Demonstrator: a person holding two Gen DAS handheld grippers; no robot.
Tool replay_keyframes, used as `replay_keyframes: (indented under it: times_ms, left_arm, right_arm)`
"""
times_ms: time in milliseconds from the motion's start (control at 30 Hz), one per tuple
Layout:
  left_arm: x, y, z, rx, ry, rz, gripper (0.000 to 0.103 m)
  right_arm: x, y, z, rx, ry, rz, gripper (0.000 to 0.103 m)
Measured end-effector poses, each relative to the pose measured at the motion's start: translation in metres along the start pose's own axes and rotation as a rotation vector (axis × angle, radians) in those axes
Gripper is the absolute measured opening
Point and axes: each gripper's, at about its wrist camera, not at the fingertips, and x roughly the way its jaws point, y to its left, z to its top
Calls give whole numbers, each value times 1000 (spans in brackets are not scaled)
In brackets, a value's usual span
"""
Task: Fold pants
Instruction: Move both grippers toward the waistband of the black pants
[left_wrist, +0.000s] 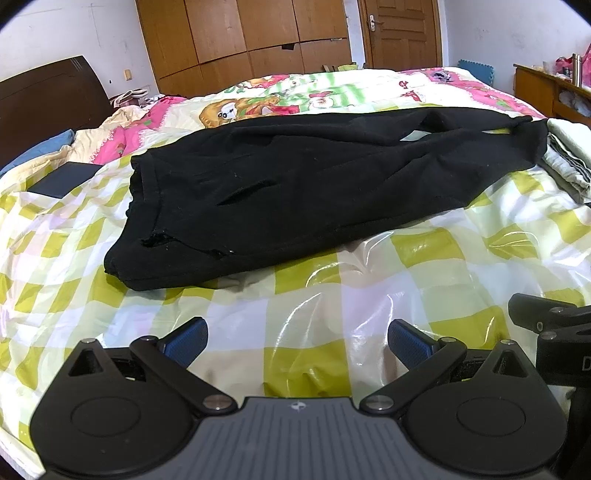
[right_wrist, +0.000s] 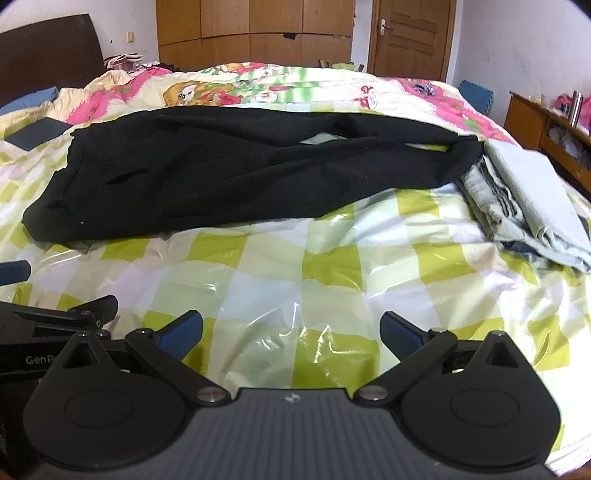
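Black pants (left_wrist: 303, 184) lie spread lengthwise across the bed, waistband at the left, leg ends at the right; in the right wrist view the pants (right_wrist: 229, 173) look the same. My left gripper (left_wrist: 297, 341) is open with nothing between its blue pads, hovering over the checked sheet short of the pants' near edge. My right gripper (right_wrist: 291, 332) is also open and empty, beside the left one and equally short of the pants. Part of the right gripper's body shows at the left view's right edge.
A green-and-white checked plastic sheet (right_wrist: 314, 266) covers the near bed. Folded grey clothes (right_wrist: 528, 199) are stacked at the right, touching the leg ends. A dark flat item (left_wrist: 64, 179) lies far left. A cartoon quilt, a wooden wardrobe (left_wrist: 243, 37) and a door stand behind.
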Motion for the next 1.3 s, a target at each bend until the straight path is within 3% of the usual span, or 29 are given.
replay_keyframes:
  times_ms: [433,667,1033,1300]
  left_arm:
    - [6,0,1,4,8,8,103]
    - [9,11,4,-43,9,20,103]
    - [19,25,9,-97,20,35,103]
    - [31,33,14,-92,22,86,103]
  right_arm:
    - [0,12,7,-74,-13,-25,101]
    - [2,25,18,-148,-41,-38,101]
    - [17,36,40,-159,-40,-15,101]
    - [36,47,51,-173,-26,12,101]
